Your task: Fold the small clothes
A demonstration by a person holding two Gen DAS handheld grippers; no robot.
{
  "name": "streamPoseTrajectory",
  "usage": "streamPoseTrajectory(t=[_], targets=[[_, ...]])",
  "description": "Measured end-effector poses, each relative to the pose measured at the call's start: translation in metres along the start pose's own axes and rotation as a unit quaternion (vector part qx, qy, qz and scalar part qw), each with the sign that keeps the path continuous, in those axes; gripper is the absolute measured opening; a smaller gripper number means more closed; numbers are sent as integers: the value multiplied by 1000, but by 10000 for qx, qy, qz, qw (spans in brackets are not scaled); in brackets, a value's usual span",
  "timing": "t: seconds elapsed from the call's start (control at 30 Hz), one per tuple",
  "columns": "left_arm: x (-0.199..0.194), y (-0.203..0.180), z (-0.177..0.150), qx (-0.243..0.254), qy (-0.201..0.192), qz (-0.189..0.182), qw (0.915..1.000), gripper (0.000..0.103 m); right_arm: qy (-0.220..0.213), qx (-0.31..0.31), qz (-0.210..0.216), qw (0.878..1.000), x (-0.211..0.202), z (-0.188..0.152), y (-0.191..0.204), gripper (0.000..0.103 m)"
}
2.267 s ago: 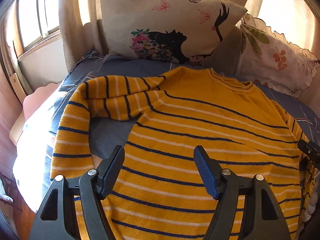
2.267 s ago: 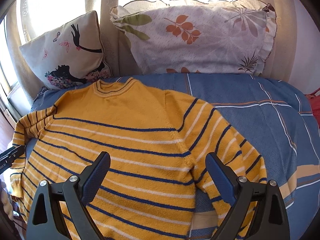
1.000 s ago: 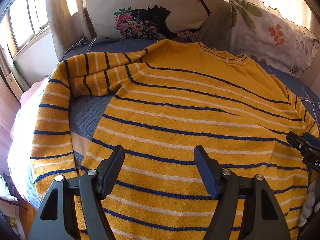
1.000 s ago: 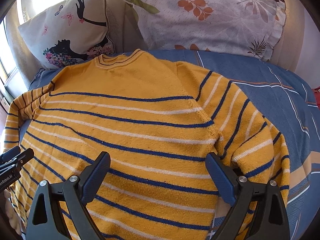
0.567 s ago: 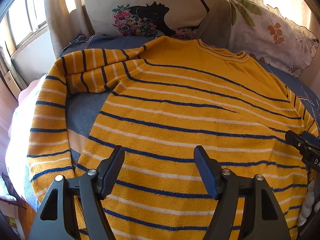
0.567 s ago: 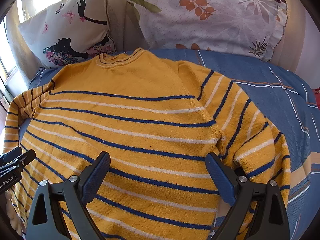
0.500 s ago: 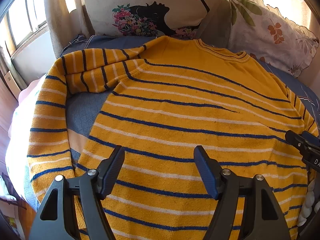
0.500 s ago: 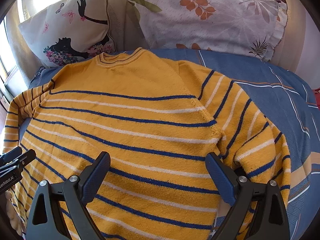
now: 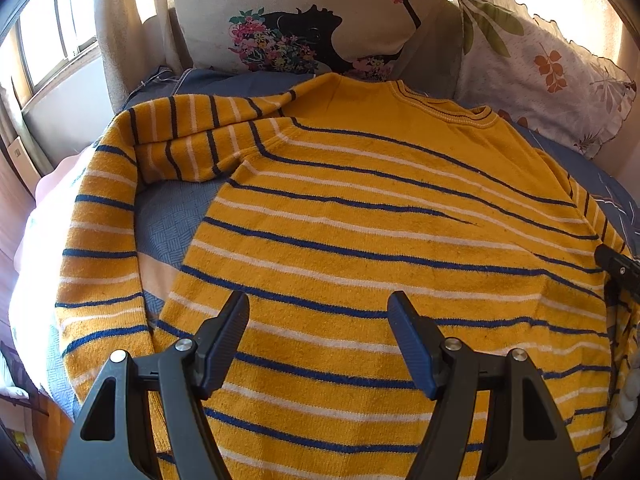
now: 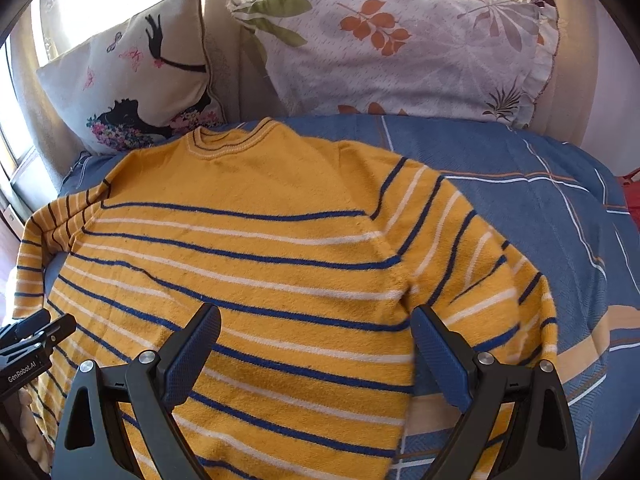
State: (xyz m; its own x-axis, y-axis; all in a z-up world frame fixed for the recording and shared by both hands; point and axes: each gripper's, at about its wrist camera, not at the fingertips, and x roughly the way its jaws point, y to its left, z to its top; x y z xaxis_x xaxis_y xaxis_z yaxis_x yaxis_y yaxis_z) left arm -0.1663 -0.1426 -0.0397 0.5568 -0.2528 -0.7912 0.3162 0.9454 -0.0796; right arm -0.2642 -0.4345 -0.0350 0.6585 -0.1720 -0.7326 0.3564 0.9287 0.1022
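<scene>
Yellow striped sweater (image 9: 360, 208) spread flat on blue bedspread (image 10: 540, 216), neck toward far pillows, hem near. Left sleeve (image 9: 100, 240) bent at the elbow and trailing down the near-left bed edge; right sleeve (image 10: 480, 272) lying alongside the body. Judged soft, limp knit, light, prone to sagging and bunching when lifted; not fragile, not slippery. Best taken at a doubled edge: cuff, shoulder seam or hem corner, pinching both layers. Small wrinkle noted mid-body. No fold yet made. Left gripper (image 9: 318, 334) above lower body, fingers spread, nothing between. Right gripper (image 10: 316, 344) above lower right side seam, fingers spread wide, empty. Butterfly cushion (image 9: 312, 12) and leaf-print pillow (image 10: 400, 48) at far end, touching collar area.
</scene>
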Motion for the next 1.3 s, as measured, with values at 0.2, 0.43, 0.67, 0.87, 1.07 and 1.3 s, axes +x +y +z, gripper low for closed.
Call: streamPoseTrajectory(t=[0.2,0.43,0.67,0.87,1.07,1.3], targets=[[-5,3,-5,-73,-12,-52,10000,71,-322,590,-347,9971,-38,4,-67,98],[-7,2,-10,-100,7,-106,9999,71,189,974,-934,9907,-50,-37,-136,98],[-6,-4,-10,-90,38,-186,9998,71,683,760,-460,9937,-42,-86,-125,81],[-13,-1,-6,-94,-87,-106,9999,71,100,899,32,9959,-58,-56,-142,8],[-17,15,0,-300,-210,21,9993,71,-737,997,-2243,9666,-94,-1,-208,1],[-6,15,44,-162,-139,-274,9994,71,-708,765,-1232,9869,-74,50,-186,74]])
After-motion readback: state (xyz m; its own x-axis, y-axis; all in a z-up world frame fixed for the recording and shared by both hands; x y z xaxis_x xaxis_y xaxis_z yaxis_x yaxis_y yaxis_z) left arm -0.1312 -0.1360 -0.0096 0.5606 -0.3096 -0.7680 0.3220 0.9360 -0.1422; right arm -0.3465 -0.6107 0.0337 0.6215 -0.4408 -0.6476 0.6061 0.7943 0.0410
